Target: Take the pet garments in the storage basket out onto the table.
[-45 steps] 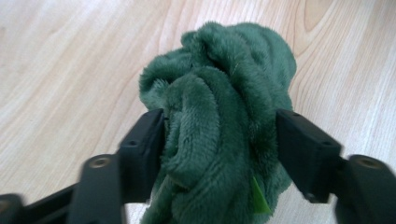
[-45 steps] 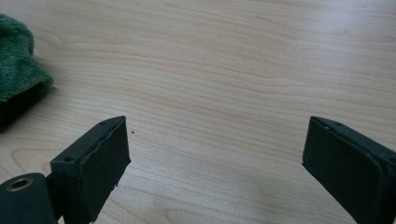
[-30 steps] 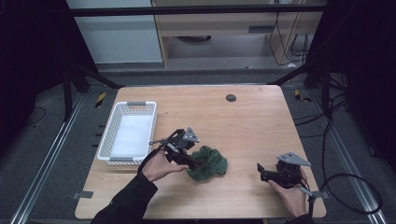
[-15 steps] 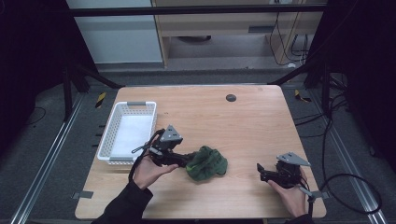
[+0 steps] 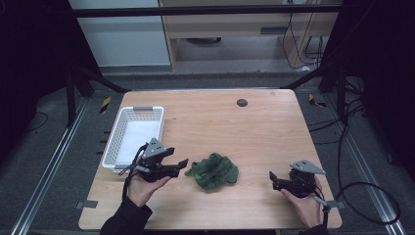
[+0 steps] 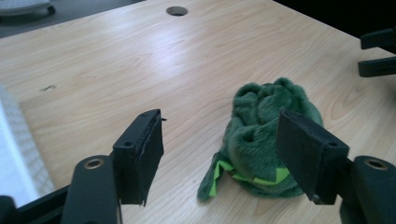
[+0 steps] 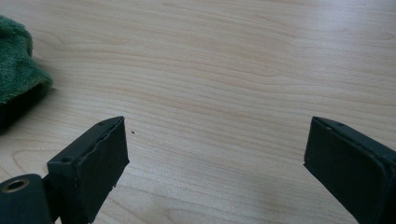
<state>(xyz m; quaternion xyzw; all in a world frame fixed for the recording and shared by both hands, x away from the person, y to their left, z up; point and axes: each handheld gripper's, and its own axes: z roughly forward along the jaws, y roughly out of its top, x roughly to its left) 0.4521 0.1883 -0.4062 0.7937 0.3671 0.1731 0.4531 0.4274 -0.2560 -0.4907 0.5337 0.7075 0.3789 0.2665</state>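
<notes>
The left gripper [image 5: 183, 164] has its jaws spread wide with nothing between them, pointed across the table at a crumpled green cloth [image 5: 213, 170] that lies just beyond the jaw tips, near but not touching. From the left gripper view the cloth [image 6: 266, 143] is a fuzzy heap with a bright lime-green strip along its near bottom edge, and bare wood shows between the two jaws. The right gripper [image 5: 272, 180] is also parted wide and holds nothing; it sits low near the front right corner of the table, well apart from the cloth, aimed back toward it. In the right gripper view only plain tabletop lies between its jaws, and an edge of the cloth [image 7: 18, 79] shows at the far left. Each gripper is held in a hand [image 5: 142, 186] coming up from the near edge, dark sleeves behind. The cloth rests on the wooden table [image 5: 254, 127], toward the front and a little left of middle. Just behind the left gripper, along the table's left side, stands a white plastic basket [image 5: 110, 149] with slotted walls; its pale floor looks bare. A small round dark hole [image 5: 242, 102] sits near the table's far edge.
</notes>
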